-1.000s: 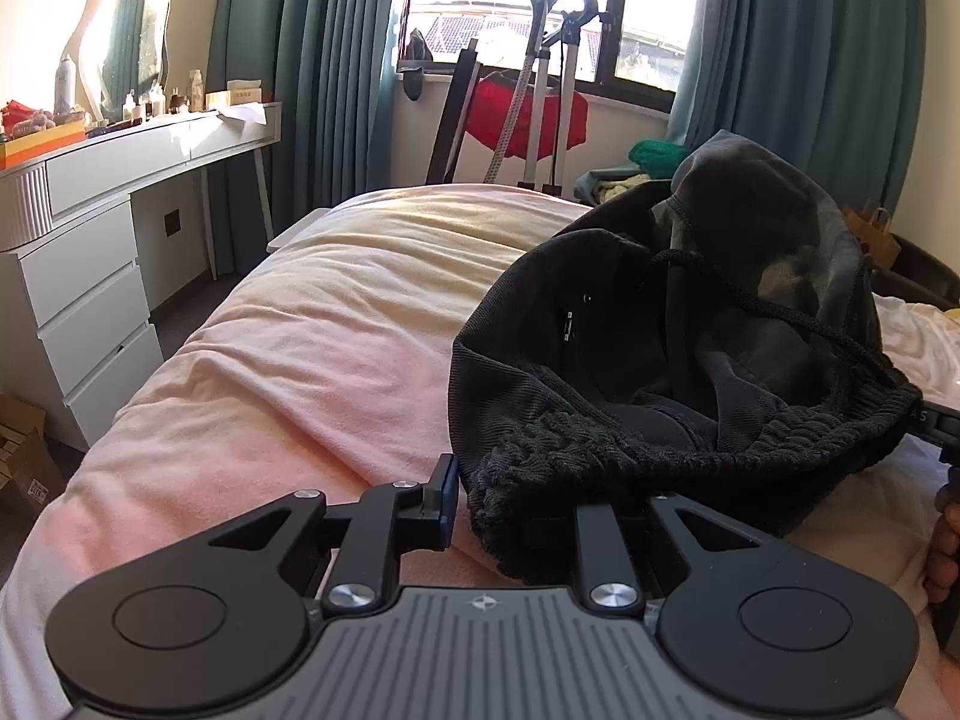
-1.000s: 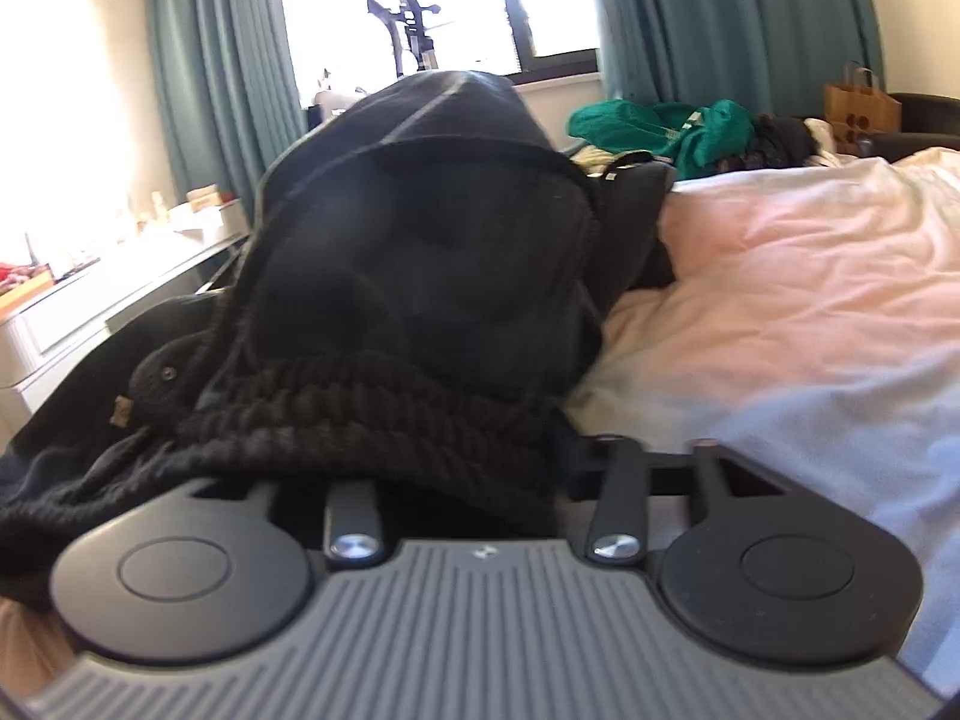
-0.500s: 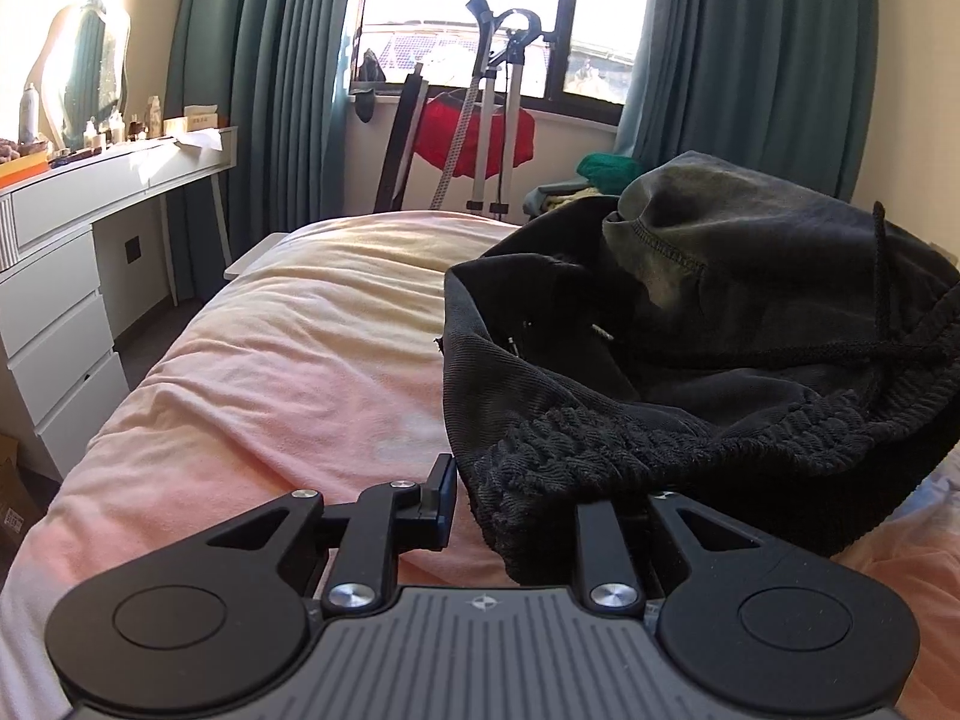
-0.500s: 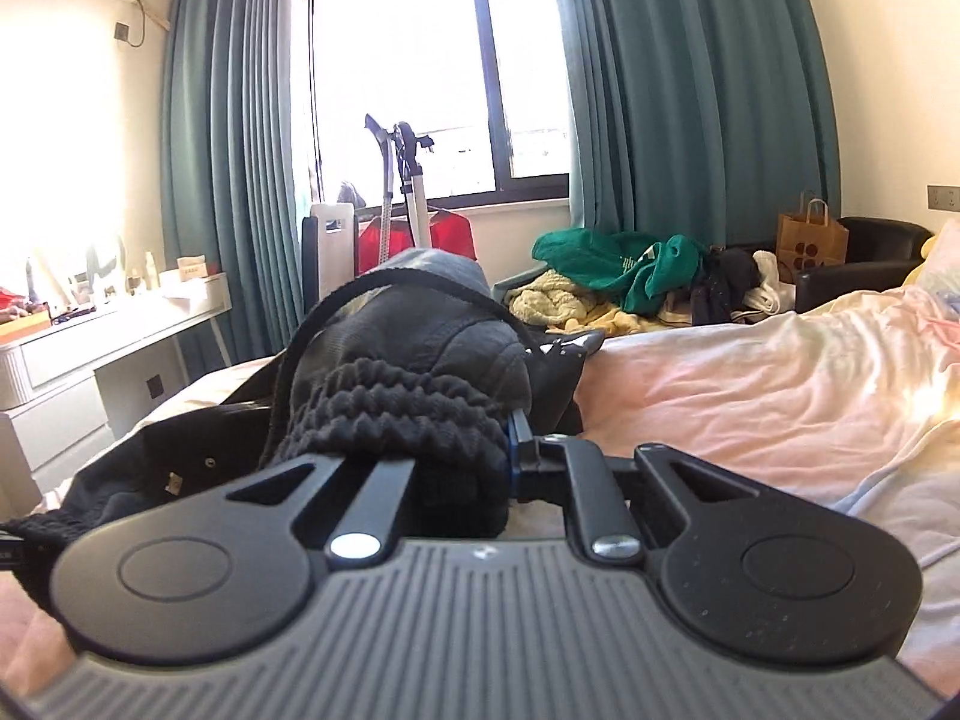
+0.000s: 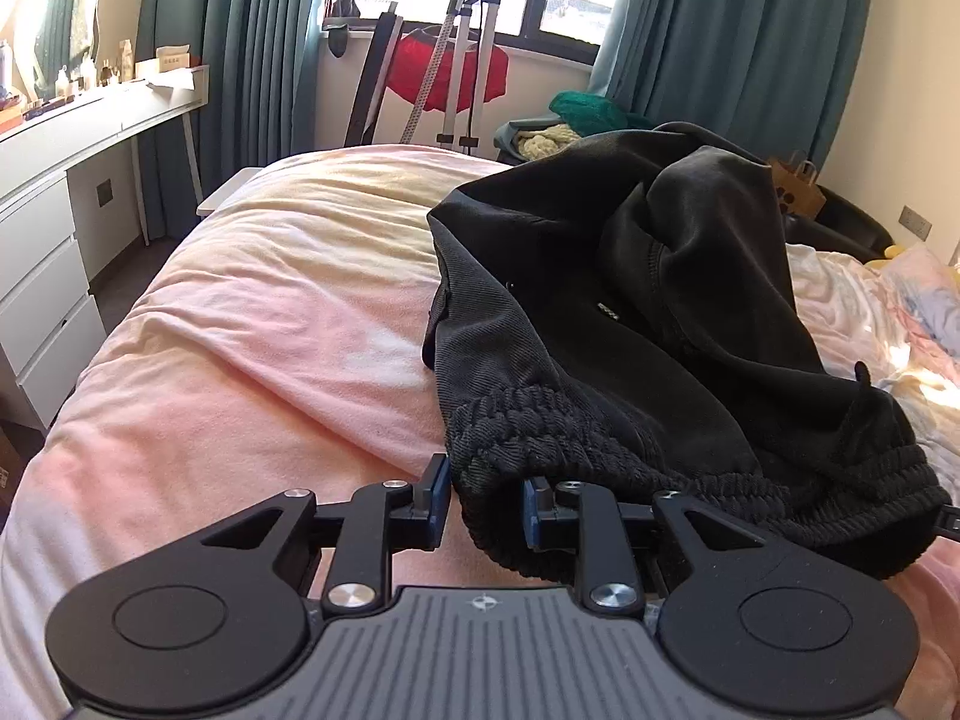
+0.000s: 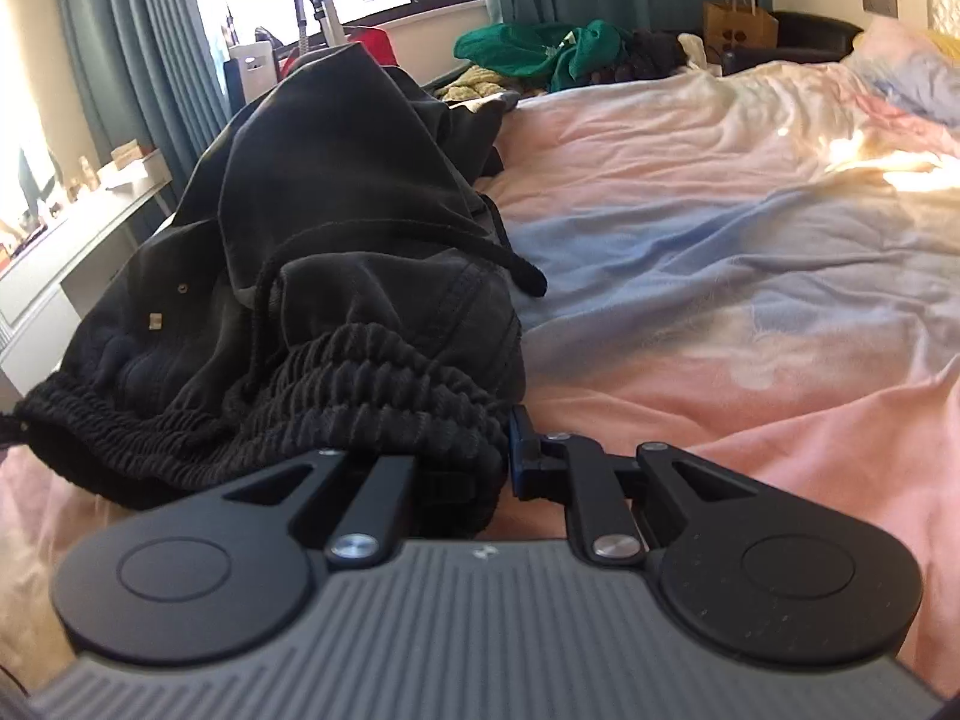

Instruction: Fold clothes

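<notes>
Left wrist: left gripper (image 5: 478, 501) has its jaws apart, waistband (image 5: 600, 462) of the black pants (image 5: 630, 300) lying loose between them, not pinched. Pants are heaped on the bed (image 5: 270, 330), bulk running ahead and right of the gripper.

Right wrist: right gripper (image 6: 465, 459) looks parted too; left finger is buried under the waistband (image 6: 360, 384), so can't confirm a pinch. Pants (image 6: 336, 192) extend ahead-left; waistband spans both grippers, each at one end.
</notes>
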`<state>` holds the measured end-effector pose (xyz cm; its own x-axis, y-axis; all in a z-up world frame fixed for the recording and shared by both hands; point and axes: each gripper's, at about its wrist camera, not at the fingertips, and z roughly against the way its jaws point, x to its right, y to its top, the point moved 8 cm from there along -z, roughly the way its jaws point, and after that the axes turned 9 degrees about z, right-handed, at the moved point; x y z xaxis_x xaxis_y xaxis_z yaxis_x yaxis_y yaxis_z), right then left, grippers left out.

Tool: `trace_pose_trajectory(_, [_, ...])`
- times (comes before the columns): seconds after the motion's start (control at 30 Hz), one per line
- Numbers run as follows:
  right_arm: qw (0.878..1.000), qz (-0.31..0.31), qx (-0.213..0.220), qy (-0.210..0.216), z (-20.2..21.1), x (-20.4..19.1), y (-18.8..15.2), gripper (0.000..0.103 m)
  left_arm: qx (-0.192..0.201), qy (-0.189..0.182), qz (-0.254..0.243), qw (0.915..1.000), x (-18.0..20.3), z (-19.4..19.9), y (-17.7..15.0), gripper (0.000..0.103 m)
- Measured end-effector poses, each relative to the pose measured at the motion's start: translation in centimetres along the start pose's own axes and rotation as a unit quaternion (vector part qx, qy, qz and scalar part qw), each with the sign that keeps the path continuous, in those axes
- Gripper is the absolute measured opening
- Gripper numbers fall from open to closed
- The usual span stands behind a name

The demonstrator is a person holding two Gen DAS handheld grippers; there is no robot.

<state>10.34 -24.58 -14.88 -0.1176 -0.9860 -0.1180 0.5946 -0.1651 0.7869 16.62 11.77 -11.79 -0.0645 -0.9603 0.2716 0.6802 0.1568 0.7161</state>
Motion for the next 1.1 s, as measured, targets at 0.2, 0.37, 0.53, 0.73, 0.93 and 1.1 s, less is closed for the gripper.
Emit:
trace_pose_trajectory(0.2, [1.0, 0.007, -0.01, -0.004, -0.3, 0.3, -0.5, 0.014, -0.044, -0.125, 0.126, 0.983, 0.6, 2.4, -0.3, 0.058])
trace_pose_trajectory(0.37, [1.0, 0.0, -0.01, -0.004, -0.1, 0.4, -0.4, 0.015, -0.096, -0.227, 0.257, 0.9344, 1.1, 1.6, -2.0, 0.069])
trace_pose_trajectory(0.53, [1.0, 0.013, 0.001, -0.015, 0.5, 0.1, -0.2, 0.016, -0.121, -0.218, 0.349, 0.9035, 0.5, -0.4, -4.1, 0.074])
trace_pose_trajectory(0.73, [0.996, 0.063, 0.036, -0.042, 1.2, -0.9, 0.6, 0.016, -0.083, -0.193, 0.418, 0.8838, -1.4, -2.5, -4.1, 0.074])
trace_pose_trajectory(0.93, [0.995, 0.071, 0.038, -0.053, 1.0, -0.5, 0.5, 0.016, -0.043, -0.214, 0.443, 0.8694, -1.6, -4.9, -2.3, 0.066])
trace_pose_trajectory(1.1, [0.994, 0.079, 0.016, -0.071, 0.1, -0.1, -0.6, 0.021, -0.011, -0.19, 0.431, 0.8821, -1.6, -6.0, -1.7, 0.044])
